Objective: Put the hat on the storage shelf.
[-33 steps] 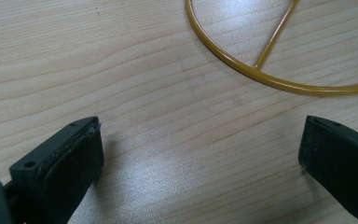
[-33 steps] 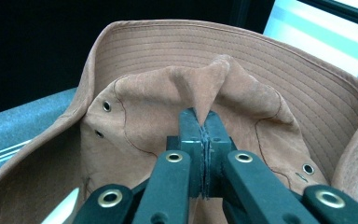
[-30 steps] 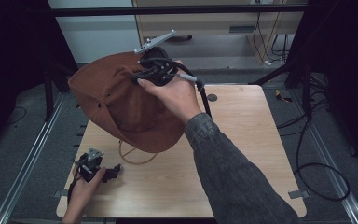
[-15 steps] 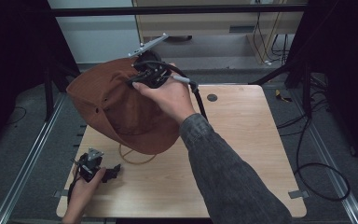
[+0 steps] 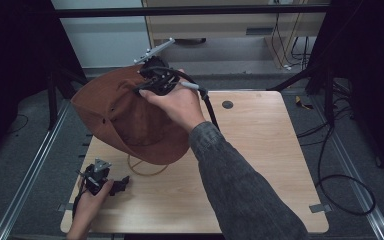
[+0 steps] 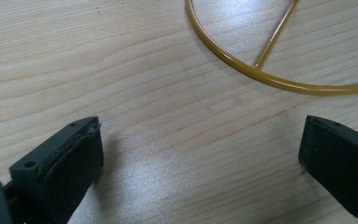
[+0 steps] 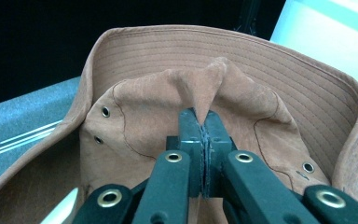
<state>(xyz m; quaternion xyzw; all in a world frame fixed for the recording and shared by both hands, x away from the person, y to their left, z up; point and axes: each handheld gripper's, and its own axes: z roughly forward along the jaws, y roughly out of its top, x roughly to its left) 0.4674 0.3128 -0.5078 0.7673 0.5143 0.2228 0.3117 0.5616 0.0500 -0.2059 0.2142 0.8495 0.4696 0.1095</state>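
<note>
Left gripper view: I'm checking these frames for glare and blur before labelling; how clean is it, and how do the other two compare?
Left gripper view: soft glare patches on the wooden table, yellow cord sharp, near jaws slightly soft. Right gripper view: brown hat crisp, background black, overexposed at upper right. High view: evenly lit table, dark surroundings, mildly soft.

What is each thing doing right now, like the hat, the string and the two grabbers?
Brown hat: lifted at its crown, lower brim resting on the table.
Yellow cord: lying in a loop on the wood.
Right gripper: shut, pinching a fold of the crown.
Left gripper: open, jaws wide apart, nothing between them, low over the table.
</note>
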